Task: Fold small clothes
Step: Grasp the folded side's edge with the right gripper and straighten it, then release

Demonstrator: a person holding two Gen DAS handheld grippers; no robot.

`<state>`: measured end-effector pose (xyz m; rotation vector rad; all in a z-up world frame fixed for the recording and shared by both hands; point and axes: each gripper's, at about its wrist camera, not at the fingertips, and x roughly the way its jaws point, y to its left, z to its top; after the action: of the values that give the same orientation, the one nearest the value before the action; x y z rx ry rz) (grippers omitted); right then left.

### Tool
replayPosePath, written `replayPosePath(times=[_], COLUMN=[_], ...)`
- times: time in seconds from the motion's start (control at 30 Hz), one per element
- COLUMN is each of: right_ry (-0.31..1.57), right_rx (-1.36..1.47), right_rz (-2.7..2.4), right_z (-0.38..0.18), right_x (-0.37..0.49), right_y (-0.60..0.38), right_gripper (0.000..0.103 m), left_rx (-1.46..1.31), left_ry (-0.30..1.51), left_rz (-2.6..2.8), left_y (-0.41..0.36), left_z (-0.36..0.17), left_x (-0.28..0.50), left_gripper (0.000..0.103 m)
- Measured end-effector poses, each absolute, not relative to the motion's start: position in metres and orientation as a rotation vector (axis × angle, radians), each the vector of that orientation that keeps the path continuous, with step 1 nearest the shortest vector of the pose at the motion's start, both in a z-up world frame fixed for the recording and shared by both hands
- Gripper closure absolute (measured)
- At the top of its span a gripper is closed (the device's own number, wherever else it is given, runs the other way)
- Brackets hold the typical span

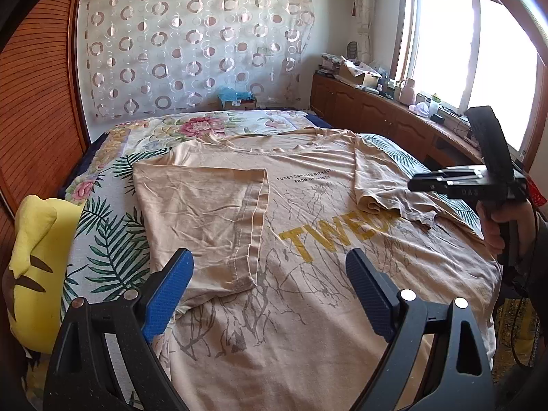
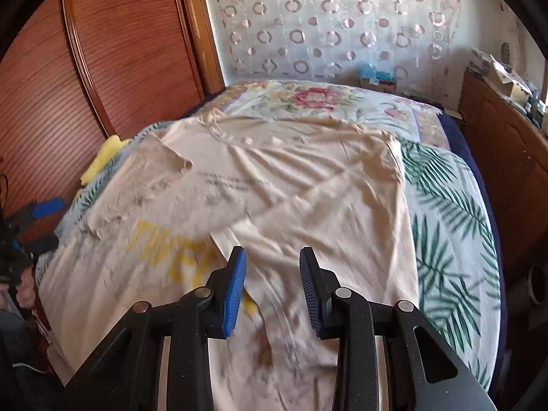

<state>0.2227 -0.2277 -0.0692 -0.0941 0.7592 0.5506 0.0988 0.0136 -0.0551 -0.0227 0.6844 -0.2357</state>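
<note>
Beige cotton, the printed T-shirt (image 1: 308,239) lies spread face up on the floral-and-palm bedsheet (image 1: 113,233), both sleeves folded in over its chest. Your left gripper (image 1: 270,277) hovers above the shirt's lower half, its 2 blue-padded fingers (image 1: 167,294) wide apart and empty. Your right gripper (image 2: 273,287) hangs over the shirt's right sleeve, jaws partly open, nothing between them. Beyond the shirt's collar, a brown cardboard box (image 1: 239,102) against the wall holds crumpled blue plastic (image 1: 236,94).
</note>
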Motion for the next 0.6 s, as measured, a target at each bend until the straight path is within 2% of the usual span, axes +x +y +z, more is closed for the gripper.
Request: replayPosePath(times=[0.53, 0.6], right_ry=[0.799, 0.800], right_rx=[-0.253, -0.272], right_rz=[0.483, 0.472], right_z=[-0.095, -0.097], right_x=[0.179, 0.178], right_y=[-0.230, -0.228], right_gripper=[0.070, 0.074], left_rx=[-0.018, -0.021], left_ry=[0.691, 0.691], left_rz=[-0.226, -0.228], left_y=[0.007, 0.008], left_z=[-0.061, -0.061], left_x=[0.100, 0.100], left_gripper=[0.012, 0.012])
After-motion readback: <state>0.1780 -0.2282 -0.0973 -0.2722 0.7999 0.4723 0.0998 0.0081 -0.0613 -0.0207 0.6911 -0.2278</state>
